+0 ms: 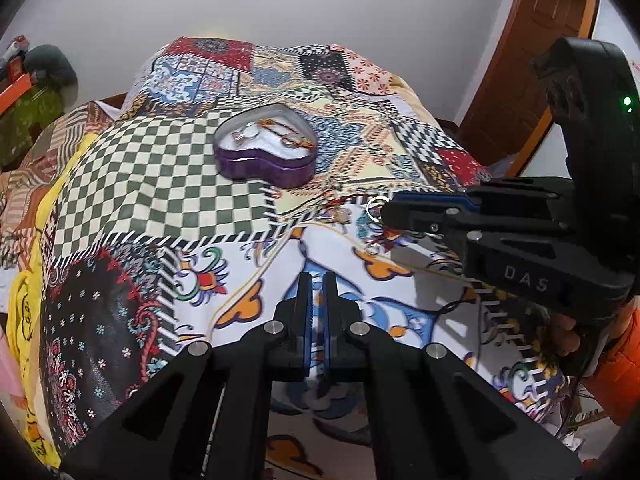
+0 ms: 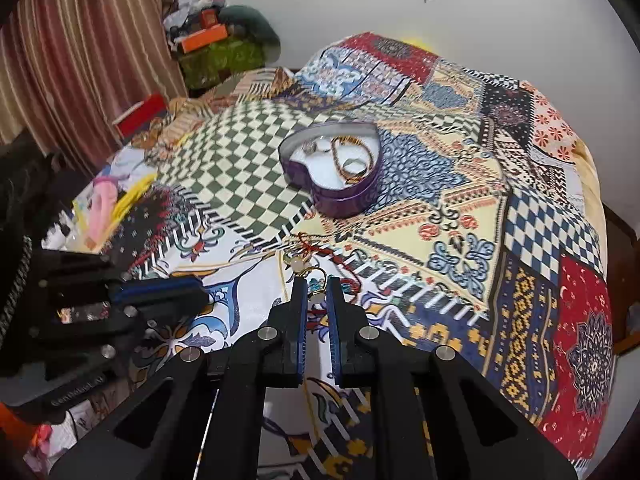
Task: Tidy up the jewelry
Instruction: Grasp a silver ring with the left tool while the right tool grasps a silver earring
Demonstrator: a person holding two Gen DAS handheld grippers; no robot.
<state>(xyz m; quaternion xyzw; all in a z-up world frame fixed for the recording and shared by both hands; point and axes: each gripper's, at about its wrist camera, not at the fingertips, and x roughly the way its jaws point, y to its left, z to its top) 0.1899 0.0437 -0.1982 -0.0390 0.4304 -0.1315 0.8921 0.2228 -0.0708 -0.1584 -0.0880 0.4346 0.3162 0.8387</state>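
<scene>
When I look from my left wrist, my left gripper [image 1: 317, 280] sits at 6 o'clock, clenched with nothing in it, just above the patchwork bedspread [image 1: 160, 184]. My right gripper [image 1: 384, 210] comes in from 3 o'clock. Its tip is at a silver ring [image 1: 376, 206] with a red thread [image 1: 344, 200] on the bed. At 12 o'clock from my left gripper sits a purple heart-shaped tin [image 1: 266, 148], open, with jewelry inside.

When I look from my right wrist, my right gripper [image 2: 317, 286] is pinched on a gold ring [image 2: 316, 280] at its tip. A round pale bead [image 2: 295, 263] and the red thread [image 2: 320, 248] lie just past it, toward 12 o'clock. The purple heart-shaped tin [image 2: 340, 200] is farther up, holding bangles [image 2: 354, 152] and rings on a white lining. My left gripper [image 2: 200, 292] is at 9 o'clock, clenched.
</scene>
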